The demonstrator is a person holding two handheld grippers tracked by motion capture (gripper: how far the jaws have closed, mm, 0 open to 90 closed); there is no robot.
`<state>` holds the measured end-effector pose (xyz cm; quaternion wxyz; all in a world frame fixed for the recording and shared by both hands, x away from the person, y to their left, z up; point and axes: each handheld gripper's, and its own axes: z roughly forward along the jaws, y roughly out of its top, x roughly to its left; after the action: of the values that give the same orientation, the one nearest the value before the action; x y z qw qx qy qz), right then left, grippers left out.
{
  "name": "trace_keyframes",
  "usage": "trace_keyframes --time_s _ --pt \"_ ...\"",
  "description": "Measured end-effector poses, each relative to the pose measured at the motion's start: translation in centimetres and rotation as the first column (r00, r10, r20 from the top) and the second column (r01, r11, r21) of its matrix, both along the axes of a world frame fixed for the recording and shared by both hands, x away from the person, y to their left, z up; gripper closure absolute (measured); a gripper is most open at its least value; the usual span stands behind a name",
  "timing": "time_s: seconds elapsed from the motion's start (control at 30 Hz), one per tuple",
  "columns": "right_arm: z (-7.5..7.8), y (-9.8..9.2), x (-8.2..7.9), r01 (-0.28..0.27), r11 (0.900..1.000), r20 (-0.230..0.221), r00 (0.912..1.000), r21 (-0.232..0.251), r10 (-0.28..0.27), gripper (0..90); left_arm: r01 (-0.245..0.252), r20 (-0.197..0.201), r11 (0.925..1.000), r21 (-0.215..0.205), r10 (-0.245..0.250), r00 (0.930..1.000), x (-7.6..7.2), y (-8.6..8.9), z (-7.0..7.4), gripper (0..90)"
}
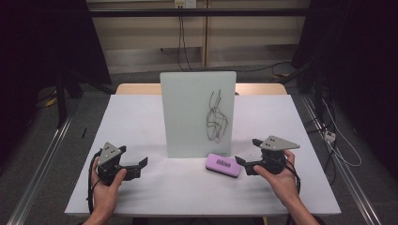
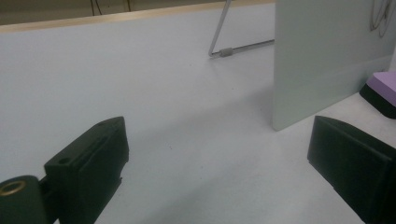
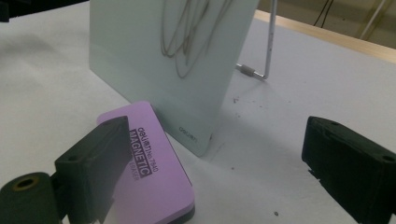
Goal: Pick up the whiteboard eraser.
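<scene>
A small glass whiteboard (image 1: 197, 114) stands upright on the white table (image 1: 141, 122), with black scribbles (image 1: 216, 117) on its right half. A purple magnetic eraser (image 1: 224, 164) lies flat just in front of the board's lower right corner. My right gripper (image 1: 241, 163) is open, its tips close to the eraser's right end; in the right gripper view the eraser (image 3: 152, 172) lies by the left jaw and the board (image 3: 173, 60) rises behind it. My left gripper (image 1: 141, 164) is open and holds nothing, left of the board (image 2: 327, 56). The eraser's end (image 2: 383, 91) shows there too.
A wire stand (image 3: 261, 56) props the board from behind. The table's wooden back edge (image 1: 136, 88) lies beyond it. Cables (image 1: 338, 140) hang off the right side, and metal rails (image 1: 37, 173) run along the floor on both sides.
</scene>
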<state>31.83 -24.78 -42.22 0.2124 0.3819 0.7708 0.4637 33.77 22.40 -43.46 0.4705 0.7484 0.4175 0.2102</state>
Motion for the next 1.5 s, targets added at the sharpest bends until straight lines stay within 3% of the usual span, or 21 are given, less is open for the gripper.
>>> trace_keyframes --time_s 0.37,0.6,0.8,0.9,0.97,1.07,1.2,1.27,1.33,1.4,1.5 --pt "0.6 1.8 1.0 -0.078 0.996 -0.024 0.9968 -0.044 0.077 8.8 0.018 -0.005 0.9998 0.006 -0.018 0.9998 -0.1 -0.1 -0.1 5.4" --pt "1.0 2.9 1.3 -0.144 0.987 -0.052 0.9886 -0.065 0.141 8.3 0.016 -0.005 0.9998 0.006 -0.016 0.9999 -0.1 -0.2 -0.1 5.4" --pt "1.2 3.6 1.4 -0.189 0.975 -0.084 0.98 -0.116 0.18 9.6 0.014 -0.007 0.9998 0.011 -0.014 0.9999 0.0 -0.2 -0.2 5.4" --pt "1.2 3.8 1.6 -0.223 0.964 -0.115 0.9715 -0.144 0.208 11.4 0.017 -0.01 0.9998 0.014 -0.017 0.9998 0.0 -0.2 -0.2 5.4" --pt "1.1 4.1 1.8 -0.257 0.952 -0.144 0.9613 -0.165 0.235 13.8 0.019 -0.013 0.9997 0.015 -0.018 0.9997 0.1 -0.2 -0.2 5.4" --pt "1.0 4.9 2.1 -0.295 0.932 -0.178 0.9489 -0.209 0.261 16.9 0.026 -0.015 0.9996 0.015 -0.026 0.9996 0.1 -0.3 -0.3 5.4" --pt "0.7 5.8 2.8 -0.355 0.897 -0.228 0.9266 -0.264 0.299 22.6 0.031 -0.015 0.9994 0.015 -0.03 0.9994 0.1 -0.3 -0.3 5.4" --pt "0.5 6.0 3.2 -0.375 0.889 -0.259 0.9149 -0.264 0.31 24.5 0.029 -0.016 0.9995 0.012 -0.029 0.9995 0.1 -0.3 -0.3 5.4" --pt "0.4 6.2 3.6 -0.381 0.885 -0.279 0.9101 -0.268 0.307 25.7 0.03 -0.017 0.9995 0.011 -0.029 0.9994 0.1 -0.3 -0.3 5.4" --pt "0.5 6.2 3.9 -0.397 0.881 -0.307 0.8978 -0.256 0.315 29.0 0.031 -0.019 0.9995 0.012 -0.03 0.9993 0.0 -0.3 -0.3 5.4" --pt "0.4 6.3 4.2 -0.422 0.866 -0.34 0.8825 -0.267 0.325 30.3 0.038 -0.019 0.9992 0.013 -0.038 0.9991 0.0 -0.3 -0.3 5.4"
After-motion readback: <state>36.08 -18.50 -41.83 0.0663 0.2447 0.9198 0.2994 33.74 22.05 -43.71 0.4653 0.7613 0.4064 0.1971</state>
